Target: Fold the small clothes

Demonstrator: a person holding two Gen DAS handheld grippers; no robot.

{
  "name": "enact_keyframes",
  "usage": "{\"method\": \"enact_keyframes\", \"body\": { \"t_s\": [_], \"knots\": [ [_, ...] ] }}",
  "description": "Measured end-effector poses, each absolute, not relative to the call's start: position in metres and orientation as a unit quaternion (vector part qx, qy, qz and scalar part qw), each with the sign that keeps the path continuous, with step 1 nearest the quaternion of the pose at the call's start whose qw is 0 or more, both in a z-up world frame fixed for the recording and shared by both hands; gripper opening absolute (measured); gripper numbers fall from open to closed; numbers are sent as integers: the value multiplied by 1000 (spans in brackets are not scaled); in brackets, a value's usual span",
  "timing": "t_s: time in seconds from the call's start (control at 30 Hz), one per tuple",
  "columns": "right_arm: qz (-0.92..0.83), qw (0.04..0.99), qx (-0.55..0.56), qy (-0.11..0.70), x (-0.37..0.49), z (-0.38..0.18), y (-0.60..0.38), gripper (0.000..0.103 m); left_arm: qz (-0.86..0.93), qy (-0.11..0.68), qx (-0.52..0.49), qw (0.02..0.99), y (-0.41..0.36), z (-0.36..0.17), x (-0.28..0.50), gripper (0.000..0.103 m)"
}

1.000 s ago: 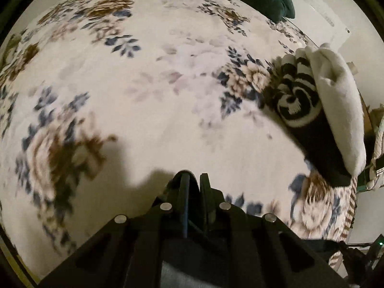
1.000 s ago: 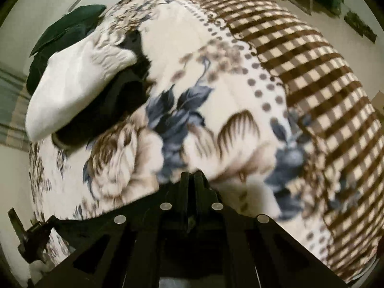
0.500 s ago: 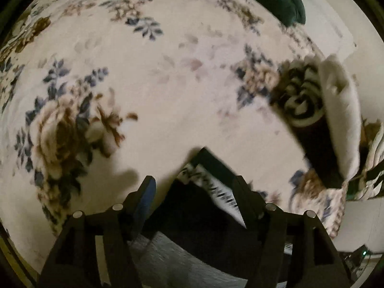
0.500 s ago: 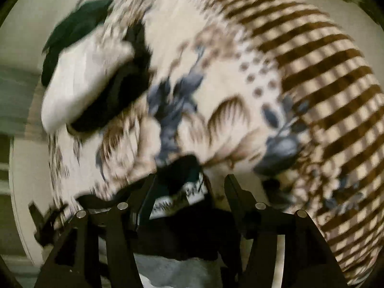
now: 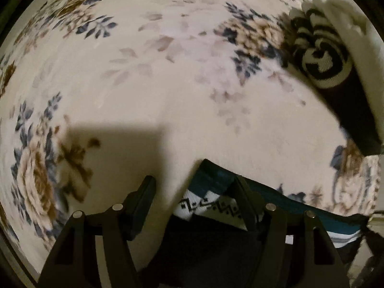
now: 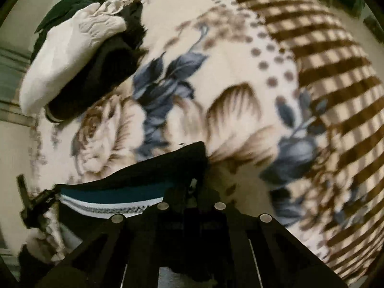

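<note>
Your left tool (image 5: 194,192) stands released over the sock (image 5: 211,204), a second ago clenched; your right tool (image 6: 192,192) is closing, seemingly on its edge.

fleecy matt blanket (image 5: 168,76); knit cloth sock (image 6: 108,199); matt plastic fingers (image 5: 144,194).

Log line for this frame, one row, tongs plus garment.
left tongs: open over sock | right tongs: closing on sock edge | surface: floral blanket
</note>
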State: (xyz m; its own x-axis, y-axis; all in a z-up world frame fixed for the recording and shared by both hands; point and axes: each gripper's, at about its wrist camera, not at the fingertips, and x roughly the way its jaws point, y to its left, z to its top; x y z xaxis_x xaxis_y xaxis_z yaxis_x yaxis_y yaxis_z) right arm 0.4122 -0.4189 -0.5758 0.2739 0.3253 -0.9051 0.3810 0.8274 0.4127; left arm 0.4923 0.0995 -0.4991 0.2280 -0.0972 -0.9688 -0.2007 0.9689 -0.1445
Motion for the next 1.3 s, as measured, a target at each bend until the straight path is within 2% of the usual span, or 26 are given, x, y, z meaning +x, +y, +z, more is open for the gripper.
{"method": "enact_keyframes", "body": {
  "t_s": [0.07, 0.13, 0.17, 0.3, 0.47, 0.63, 0.67, 0.7, 0.73, 0.77, 0.8, 0.83, 0.87, 1.0, 1.07, 1.13, 1.2, 1.23, 1.27, 1.3],
  "knots": [
    [-10, 734, 315, 602, 402, -564, -424, 18, 24, 606, -145, 782, 110, -480, 477, 64],
    [-2, 738, 322, 593, 382, -545, -426, 43, 14, 589, -172, 790, 126, -457, 449, 64],
    [-2, 737, 327, 592, 368, -537, -428, 47, 12, 585, -182, 790, 134, -451, 434, 64],
    [-16, 712, 344, 613, 305, -530, -427, 48, 16, 598, -225, 769, 163, -445, 362, 64],
    [-49, 663, 373, 647, 228, -559, -413, 48, 15, 644, -249, 723, 176, -472, 284, 64],
    [-56, 659, 376, 649, 198, -581, -395, 48, -36, 648, -269, 712, 167, -496, 258, 61],
    [-53, 656, 384, 648, 193, -585, -392, 48, -48, 643, -268, 716, 161, -498, 257, 49],
    [-53, 655, 385, 648, 192, -586, -388, 48, -61, 641, -257, 721, 154, -499, 257, 25],
    [-51, 657, 382, 648, 191, -587, -385, 48, -70, 639, -249, 724, 149, -499, 258, 14],
    [-48, 663, 373, 647, 191, -588, -380, 48, -73, 637, -231, 731, 143, -497, 258, 10],
    [-48, 668, 361, 649, 191, -589, -375, 43, -78, 632, -218, 740, 139, -495, 257, 8],
    [-50, 673, 349, 650, 192, -589, -371, 21, -79, 629, -204, 746, 135, -493, 256, 8],
    [-51, 675, 341, 652, 195, -590, -366, 15, -76, 629, -189, 750, 137, -493, 257, 8],
    [-91, 701, 265, 656, 198, -574, -355, 8, -50, 632, -153, 758, 159, -493, 262, 4],
    [-104, 701, 264, 654, 200, -570, -354, 8, -33, 634, -145, 759, 176, -494, 261, 4],
    [-99, 701, 268, 654, 199, -569, -350, 8, -52, 632, -187, 750, 192, -494, 256, 4],
    [-78, 693, 294, 654, 196, -568, -354, 10, -85, 618, -252, 740, 198, -490, 252, 8],
    [-77, 683, 320, 652, 193, -568, -356, 15, -99, 613, -272, 735, 196, -489, 249, 13],
    [-81, 676, 335, 651, 189, -569, -358, 18, -111, 611, -290, 728, 192, -490, 248, 34],
    [-81, 669, 358, 646, 183, -569, -360, 27, -120, 610, -304, 722, 189, -493, 246, 59]
  ]
}}
